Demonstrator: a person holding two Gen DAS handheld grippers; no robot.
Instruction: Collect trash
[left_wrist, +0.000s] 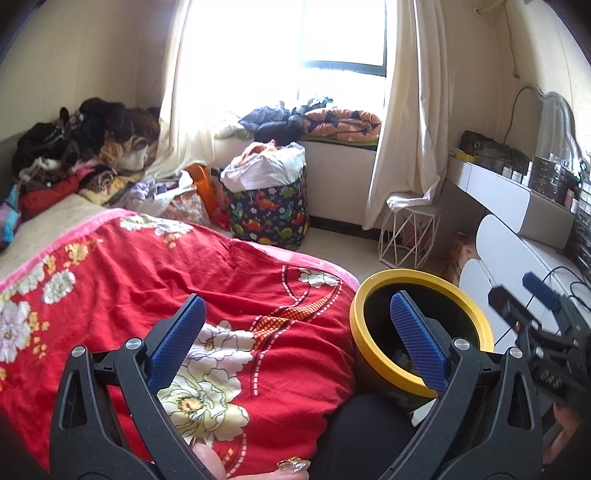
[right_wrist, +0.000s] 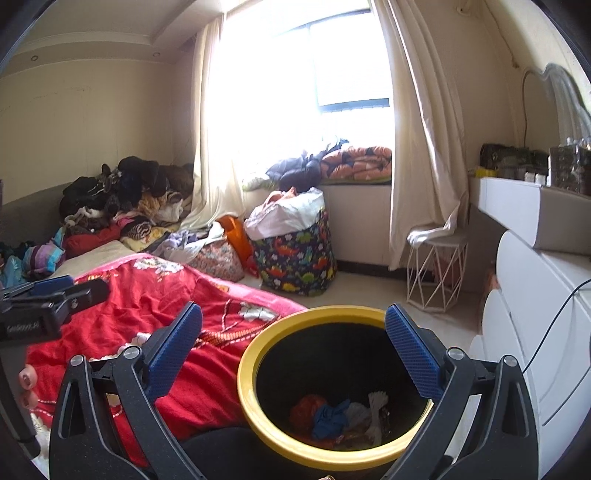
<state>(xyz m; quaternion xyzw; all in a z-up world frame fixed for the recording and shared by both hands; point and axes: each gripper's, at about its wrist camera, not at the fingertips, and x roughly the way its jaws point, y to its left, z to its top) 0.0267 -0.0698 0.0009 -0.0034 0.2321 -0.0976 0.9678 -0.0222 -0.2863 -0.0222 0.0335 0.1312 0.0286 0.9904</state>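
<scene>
Bedroom seen from low over a bed. Left gripper (left_wrist: 295, 339) spread wide, nothing between its blue pads, hanging over the red floral quilt (left_wrist: 147, 280), with its right pad in front of the bin's mouth. Right gripper (right_wrist: 293, 343) likewise spread wide and empty, poised above the yellow-rimmed bin (right_wrist: 247, 373).

Bin (left_wrist: 480, 325) standing upright on the floor, mouth upward, long axis vertical, just beside the near right edge of the bed and near the white drawer unit (right_wrist: 535, 332).

Only in the right wrist view: the bin's dark inside, with crumpled trash (right_wrist: 340, 417) at the bottom: an orange-red lump, a blue scrap, pale and white pieces. Also there, at the left edge, part of the other gripper and fingertips (right_wrist: 27, 376) of the hand holding it.

Only in the left wrist view: a painted nail (left_wrist: 291, 463) at the bottom edge, and the right gripper's black frame at the far right. Bin's contents mostly hidden there behind the pad.

In both views: a dinosaur-print hamper (left_wrist: 267, 214) stuffed with cloth at the far side under the bright window, a heap of clothes (left_wrist: 81, 147) far left on the bed, a white wire stool (left_wrist: 410, 236) by the curtain, and a cluttered dressing table (left_wrist: 517, 192) on the right.
</scene>
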